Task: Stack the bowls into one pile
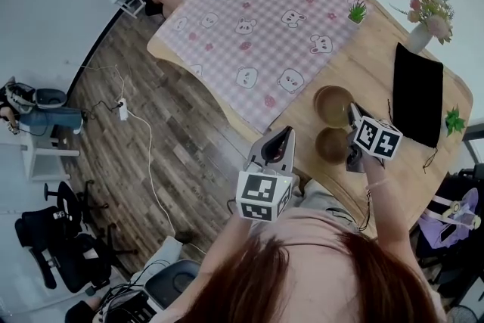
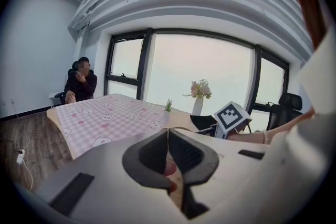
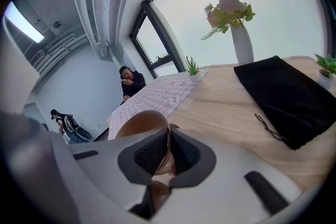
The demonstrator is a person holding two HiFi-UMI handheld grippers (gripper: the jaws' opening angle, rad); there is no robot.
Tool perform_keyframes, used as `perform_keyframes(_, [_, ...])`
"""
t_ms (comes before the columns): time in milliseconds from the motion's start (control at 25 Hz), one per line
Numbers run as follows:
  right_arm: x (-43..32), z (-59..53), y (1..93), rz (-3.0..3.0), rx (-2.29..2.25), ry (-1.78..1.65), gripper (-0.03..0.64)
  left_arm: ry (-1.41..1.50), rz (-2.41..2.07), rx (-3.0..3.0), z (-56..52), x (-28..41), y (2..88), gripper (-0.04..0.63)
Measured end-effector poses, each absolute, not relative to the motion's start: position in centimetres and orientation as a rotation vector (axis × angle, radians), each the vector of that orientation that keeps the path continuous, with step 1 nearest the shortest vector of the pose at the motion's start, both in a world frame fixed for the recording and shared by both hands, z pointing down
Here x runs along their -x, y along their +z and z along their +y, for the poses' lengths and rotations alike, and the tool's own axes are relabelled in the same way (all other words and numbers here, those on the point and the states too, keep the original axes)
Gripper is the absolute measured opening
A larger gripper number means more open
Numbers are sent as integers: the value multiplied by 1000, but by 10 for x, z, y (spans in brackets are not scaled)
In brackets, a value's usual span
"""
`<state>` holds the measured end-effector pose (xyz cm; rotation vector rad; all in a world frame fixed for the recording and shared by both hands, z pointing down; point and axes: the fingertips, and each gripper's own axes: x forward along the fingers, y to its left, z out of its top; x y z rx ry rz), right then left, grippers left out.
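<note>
Bowl (image 3: 137,123) rim between right fingers (image 3: 149,156)

Pink-check tablecloth (image 1: 249,19), white bear faces; brown bowls (image 1: 333,107); black pouch (image 1: 417,93); pale wood table (image 1: 370,68); white vase (image 1: 418,38).

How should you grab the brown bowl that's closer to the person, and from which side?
Pinch the rim of the nearer bowl, one finger inside and one outside, coming down on its left edge. It looks open side up with a thin wall, too wide to span. The left gripper, shut and empty, is on that side; the right gripper, pinching the farther bowl, crowds the right.
</note>
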<state>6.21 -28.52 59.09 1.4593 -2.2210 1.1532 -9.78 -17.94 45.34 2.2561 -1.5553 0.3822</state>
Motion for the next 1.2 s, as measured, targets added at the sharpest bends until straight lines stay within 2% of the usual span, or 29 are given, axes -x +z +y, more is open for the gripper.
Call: perform_keyframes(1200, [-62, -302, 612, -2146, -1426, 1096, 34, 415, -1543, -2227, -198, 91, 469, 11])
